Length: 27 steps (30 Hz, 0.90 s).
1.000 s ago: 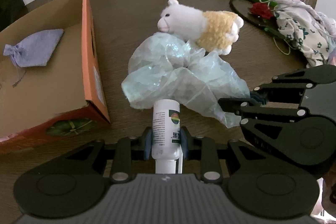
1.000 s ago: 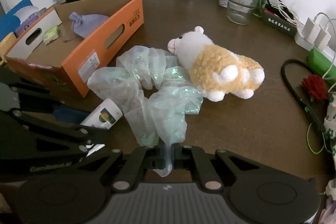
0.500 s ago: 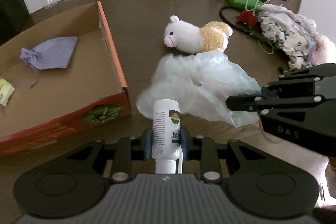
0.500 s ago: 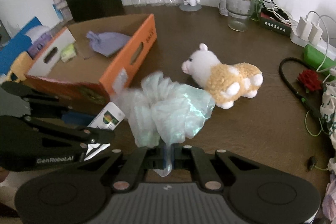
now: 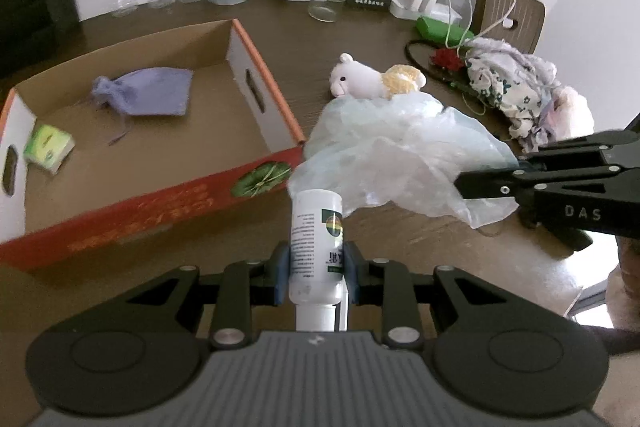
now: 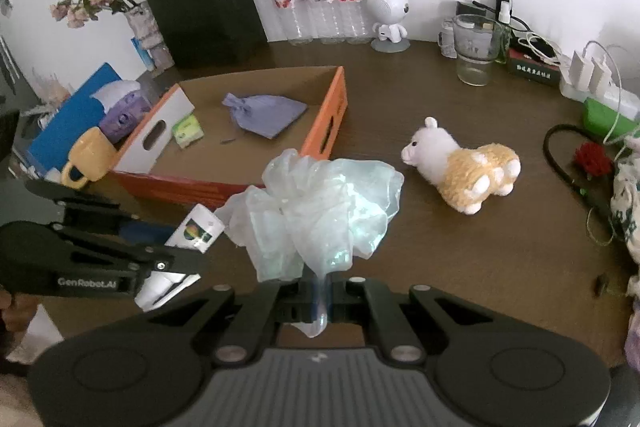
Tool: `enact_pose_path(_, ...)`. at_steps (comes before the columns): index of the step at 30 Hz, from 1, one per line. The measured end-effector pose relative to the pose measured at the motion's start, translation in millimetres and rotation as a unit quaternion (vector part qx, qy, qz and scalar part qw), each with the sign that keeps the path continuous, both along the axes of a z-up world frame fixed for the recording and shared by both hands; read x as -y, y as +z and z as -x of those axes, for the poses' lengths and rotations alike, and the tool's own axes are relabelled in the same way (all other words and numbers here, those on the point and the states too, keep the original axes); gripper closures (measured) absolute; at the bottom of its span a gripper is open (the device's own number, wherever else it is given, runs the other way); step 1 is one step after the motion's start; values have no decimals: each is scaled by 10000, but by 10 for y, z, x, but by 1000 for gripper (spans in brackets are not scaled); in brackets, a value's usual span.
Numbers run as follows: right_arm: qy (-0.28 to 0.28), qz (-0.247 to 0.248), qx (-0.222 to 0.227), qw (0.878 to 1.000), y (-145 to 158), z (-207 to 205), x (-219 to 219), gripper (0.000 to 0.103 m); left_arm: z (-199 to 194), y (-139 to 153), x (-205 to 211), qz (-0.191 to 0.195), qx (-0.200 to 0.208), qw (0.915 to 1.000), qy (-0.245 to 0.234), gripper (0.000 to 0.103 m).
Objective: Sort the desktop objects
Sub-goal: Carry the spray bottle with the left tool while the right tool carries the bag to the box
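Above the brown worktop [image 6: 460,259], left tongs [image 5: 316,269] pinching a white bottle [image 5: 316,247] and right tongs [image 6: 320,301] pinching a plastic bag [image 6: 320,211] have risen, both heading for the cardboard box [image 6: 328,119].

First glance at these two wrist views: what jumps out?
Both grippers are loaded: the left gripper clamps a white bottle, and the right gripper pinches a crumpled pale plastic bag held up above the table. Behind them sits an open orange cardboard box holding a purple pouch, with a plush alpaca lying on the table to its right.
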State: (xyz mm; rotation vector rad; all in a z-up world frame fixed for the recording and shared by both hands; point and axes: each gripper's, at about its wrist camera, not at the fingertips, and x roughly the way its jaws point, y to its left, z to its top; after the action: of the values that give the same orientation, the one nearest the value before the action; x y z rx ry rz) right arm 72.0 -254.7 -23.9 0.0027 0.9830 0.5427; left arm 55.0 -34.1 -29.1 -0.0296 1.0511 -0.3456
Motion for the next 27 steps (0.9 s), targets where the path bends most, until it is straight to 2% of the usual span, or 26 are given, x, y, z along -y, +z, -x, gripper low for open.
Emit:
enact_pose_path(4, -69, -210, -59, 9997, 124, 137, -44, 100, 129, 70, -288, 205, -7, 9997, 129, 75)
enact_pose_path(11, -103, -473, -76, 9988, 279, 300, -195, 100, 324, 153, -882, 417, -6, 9954, 858, 75)
enact_pose_path(15, 5, -577, -117, 9983, 337, 364, -325, 100, 464, 262, -1123, 494, 136, 9916, 1184, 75)
enact_pose_path(18, 113, -626, -126, 9979, 378, 393, -424, 100, 550, 339, -1255, 545, 238, 9875, 1463, 75)
enact_pose_path(22, 224, -676, -167, 9973, 414, 395, -546, 100, 620, 432, -1351, 805, 357, 9822, 1657, 75)
enact_pose_path(27, 314, -741, -194, 9966, 411, 355, -702, 100, 631, 462, -1437, 772, 403, 9809, 1739, 75)
